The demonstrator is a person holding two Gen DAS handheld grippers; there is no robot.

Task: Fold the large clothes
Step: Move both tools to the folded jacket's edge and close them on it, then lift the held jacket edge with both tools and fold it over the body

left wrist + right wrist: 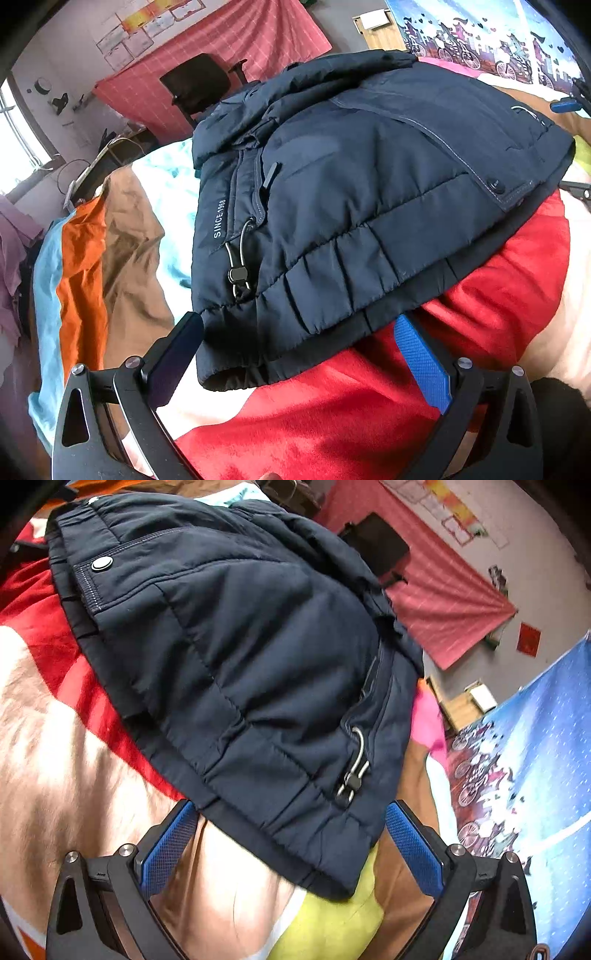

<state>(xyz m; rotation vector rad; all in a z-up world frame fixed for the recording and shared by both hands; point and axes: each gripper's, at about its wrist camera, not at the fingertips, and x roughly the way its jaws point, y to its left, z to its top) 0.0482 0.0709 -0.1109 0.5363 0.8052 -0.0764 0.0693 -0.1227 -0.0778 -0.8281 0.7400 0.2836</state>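
A dark navy padded jacket (369,192) lies folded into a thick stack on a patterned blanket; it also shows in the right wrist view (240,664). A cord lock (239,275) hangs at one hem corner. My left gripper (299,339) is open, its fingers spread on either side of the near corner of the jacket's hem, holding nothing. My right gripper (291,834) is open too, its blue pads (413,845) flanking another hem corner with a cord lock (351,781). The right gripper's tip shows far right in the left wrist view (569,103).
The red, cream, brown, orange and teal blanket (480,288) covers the bed. A black office chair (199,85) stands behind, before a pink cloth (229,44) on the wall. A blue bicycle-print sheet (535,757) lies beside the jacket. A wooden box (461,705) sits on the floor.
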